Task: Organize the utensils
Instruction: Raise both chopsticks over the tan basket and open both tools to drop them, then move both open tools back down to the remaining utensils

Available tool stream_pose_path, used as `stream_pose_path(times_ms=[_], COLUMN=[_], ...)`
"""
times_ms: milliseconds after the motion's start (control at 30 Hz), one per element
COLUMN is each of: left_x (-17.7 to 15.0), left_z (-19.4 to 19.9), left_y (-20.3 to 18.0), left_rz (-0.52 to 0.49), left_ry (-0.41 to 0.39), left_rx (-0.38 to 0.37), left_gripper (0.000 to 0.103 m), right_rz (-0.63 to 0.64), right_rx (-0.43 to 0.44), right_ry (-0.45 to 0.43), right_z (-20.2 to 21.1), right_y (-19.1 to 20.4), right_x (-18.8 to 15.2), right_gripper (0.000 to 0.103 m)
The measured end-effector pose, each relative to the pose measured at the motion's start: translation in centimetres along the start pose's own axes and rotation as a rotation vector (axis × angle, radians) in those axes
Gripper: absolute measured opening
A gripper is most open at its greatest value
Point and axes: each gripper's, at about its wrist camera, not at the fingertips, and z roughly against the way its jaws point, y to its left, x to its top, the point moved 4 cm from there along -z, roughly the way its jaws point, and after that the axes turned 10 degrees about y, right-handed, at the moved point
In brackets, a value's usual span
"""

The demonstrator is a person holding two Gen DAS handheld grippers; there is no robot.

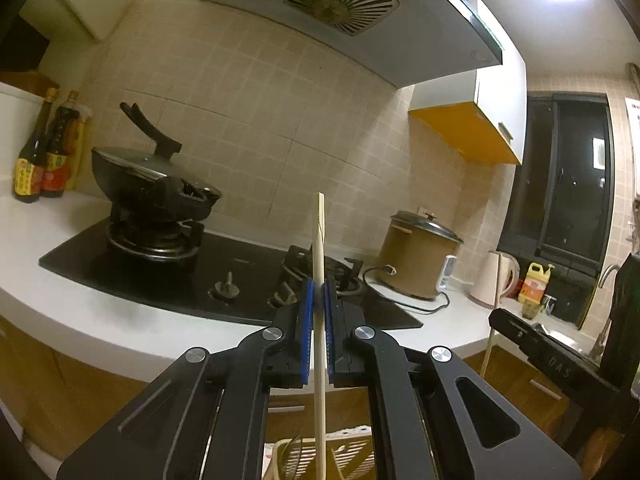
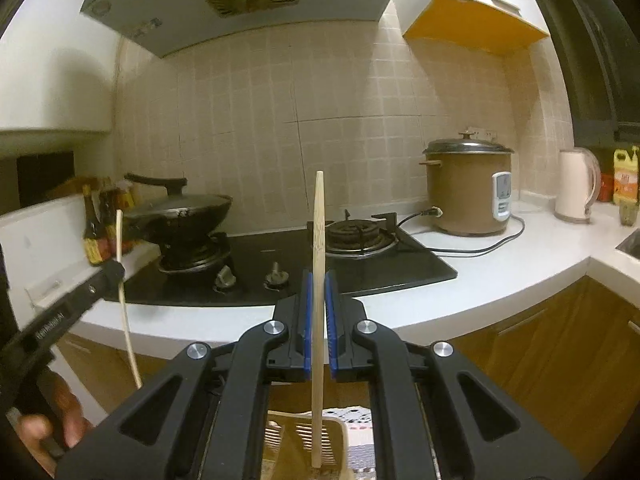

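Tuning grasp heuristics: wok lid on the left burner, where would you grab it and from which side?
Grip the lid's long black handle, not the rim. It rises at a slant above the wok, free all round, so fingers can straddle it from above or the front. The glass dome is probably too wide and smooth. Both grippers already clamp chopsticks: left gripper, right gripper.

A dark lidded wok (image 2: 180,210) sits on the left burner of the black glass hob (image 2: 280,272), set into the white stone counter (image 2: 500,264). At three o'clock from the hob stands a brown rice cooker (image 2: 466,188), a cream electric kettle (image 2: 574,184) beyond it. Sauce bottles (image 1: 40,156) stand at nine o'clock. The steel range hood (image 2: 224,4) hangs at twelve.
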Motion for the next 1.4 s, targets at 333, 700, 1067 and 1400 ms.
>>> stream_pose_path(times_ms=[333,700,1067,1400], left_x=[-2.6,-4.2,-5.6,-10.7], left_z=[-0.8,1.9,7.4,10.9], left_y=[1.2,1.7,3.4,4.2], left_rz=[0.008,0.010,0.055,0.018], left_ry=[0.020,0.119,0.350,0.666], left_rx=[0.017,-0.036,-0.062,-0.008], left_gripper=[0.004,0.025,0.043,0.043], right_rz=[-0.005,-0.018,-0.028,-0.085], right_rx=[0.022,0.085,0.152,0.177], right_ry=[0.036,0.113,0.244,0.520], right_z=[-0.9,2.1,8.6,10.7], right_y=[-0.4,-0.5,-0.7,0.3], right_x=[-2.9,-4.7,-6.4,-11.2], right_gripper=[0.005,0.008,0.024,0.043])
